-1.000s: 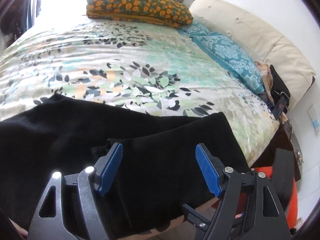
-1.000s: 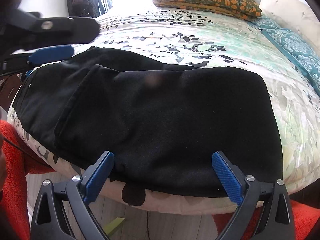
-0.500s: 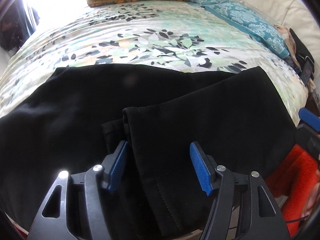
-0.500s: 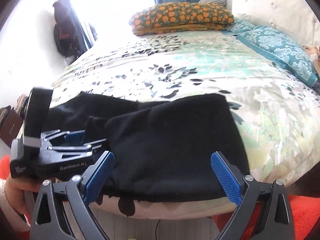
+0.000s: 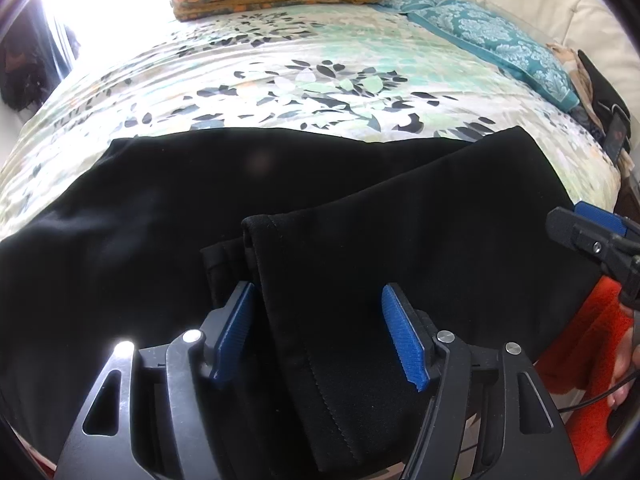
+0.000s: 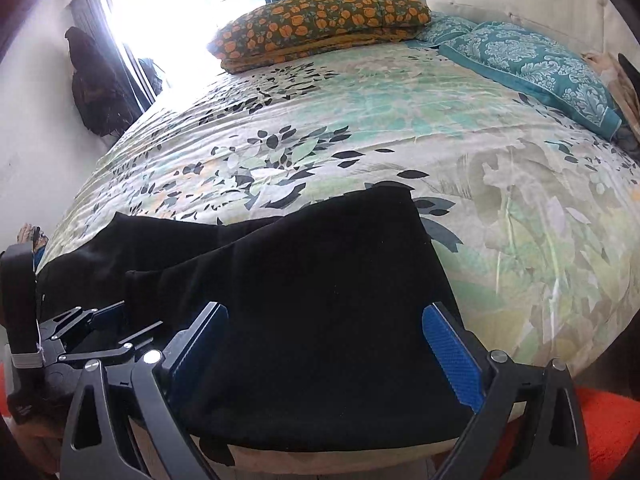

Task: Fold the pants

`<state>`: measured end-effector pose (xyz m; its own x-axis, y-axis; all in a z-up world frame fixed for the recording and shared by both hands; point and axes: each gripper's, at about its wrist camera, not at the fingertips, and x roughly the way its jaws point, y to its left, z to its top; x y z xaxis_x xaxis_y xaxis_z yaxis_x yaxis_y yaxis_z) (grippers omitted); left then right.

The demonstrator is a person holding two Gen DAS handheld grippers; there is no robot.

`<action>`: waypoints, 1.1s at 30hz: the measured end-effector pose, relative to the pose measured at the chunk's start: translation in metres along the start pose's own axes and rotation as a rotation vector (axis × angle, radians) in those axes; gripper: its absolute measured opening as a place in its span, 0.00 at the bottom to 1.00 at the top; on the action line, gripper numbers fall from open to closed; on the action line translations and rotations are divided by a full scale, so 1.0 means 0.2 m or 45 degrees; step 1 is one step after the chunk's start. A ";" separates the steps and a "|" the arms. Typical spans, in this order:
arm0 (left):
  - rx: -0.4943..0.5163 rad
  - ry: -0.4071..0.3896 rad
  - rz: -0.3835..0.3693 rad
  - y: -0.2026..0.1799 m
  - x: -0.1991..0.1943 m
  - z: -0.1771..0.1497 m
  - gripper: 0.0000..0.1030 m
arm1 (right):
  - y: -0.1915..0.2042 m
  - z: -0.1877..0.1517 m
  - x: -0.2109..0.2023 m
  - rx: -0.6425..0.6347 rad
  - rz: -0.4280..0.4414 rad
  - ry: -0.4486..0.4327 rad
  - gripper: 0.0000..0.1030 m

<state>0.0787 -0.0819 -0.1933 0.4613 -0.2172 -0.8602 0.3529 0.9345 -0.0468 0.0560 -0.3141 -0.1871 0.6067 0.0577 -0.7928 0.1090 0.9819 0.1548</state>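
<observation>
Black pants spread along the near edge of the bed, one layer folded over another, hem edge with stitching lying on top near the middle. In the right wrist view, same pants draped over the bed's near edge, far corner ending on the leaf-print bedspread.

Left claw spread wide, blue pads either side of the folded hem, gripping nothing; cannot tell whether the pads touch the cloth. Seen from the right wrist view as a black frame at lower left, left claw low over the pants.

Right claw also released, jaws wide apart over the pants' near right part, cloth between the pads but not pinched. Its tip visible at the right edge of the left wrist view.

Farther out: orange-flowered pillow at the far side, teal patterned pillow to the right beside the cream headboard, bright window behind, orange-red rug below the bed edge.
</observation>
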 end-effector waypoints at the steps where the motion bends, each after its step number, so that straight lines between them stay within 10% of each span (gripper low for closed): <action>1: 0.000 0.001 0.000 0.00 0.00 0.00 0.66 | 0.01 -0.01 0.02 -0.013 -0.012 0.027 0.95; 9: 0.000 0.005 0.000 0.00 0.00 0.00 0.66 | -0.01 0.00 -0.08 -0.003 -0.046 -0.089 0.95; 15: 0.003 0.006 0.002 0.00 0.00 0.00 0.66 | -0.05 -0.05 0.09 0.035 -0.058 0.126 0.95; 23: 0.004 0.007 0.002 -0.01 0.01 0.00 0.66 | -0.02 -0.02 -0.06 0.006 -0.035 -0.041 0.95; 33: 0.015 0.009 -0.001 -0.01 0.01 0.00 0.66 | 0.03 -0.08 0.04 -0.045 -0.017 0.105 0.95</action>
<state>0.0783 -0.0833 -0.1948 0.4555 -0.2161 -0.8636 0.3631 0.9308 -0.0415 0.0488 -0.3057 -0.2015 0.5381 0.0575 -0.8409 0.0880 0.9884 0.1239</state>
